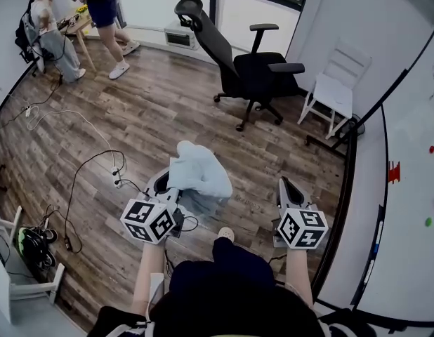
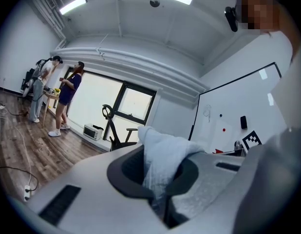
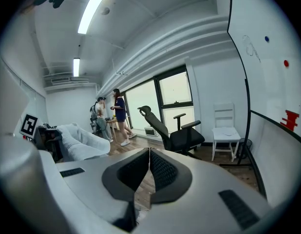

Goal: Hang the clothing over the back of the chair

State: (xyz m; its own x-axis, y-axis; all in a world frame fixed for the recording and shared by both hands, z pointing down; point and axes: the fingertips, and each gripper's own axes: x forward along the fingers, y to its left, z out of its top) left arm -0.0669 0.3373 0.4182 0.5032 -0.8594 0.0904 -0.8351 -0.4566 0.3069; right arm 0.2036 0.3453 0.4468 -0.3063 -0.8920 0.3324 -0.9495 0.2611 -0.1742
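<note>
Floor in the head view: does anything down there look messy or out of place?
Yes: loose cables snake across the wood floor at the left, around a power strip, beside the way to the office chair. A possible trip hazard. Nothing looks spilled or broken.

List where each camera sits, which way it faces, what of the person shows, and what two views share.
Head view: on the person's head, looking steeply down at the wood floor; forearms, left tongs and right tongs show.
Left gripper view: on the left tongs, facing the window; tongs shut on the pale clothing.
Right gripper view: on the right tongs, facing the black office chair; tongs shut, empty.
Shared: both gripper views show that chair.
</note>
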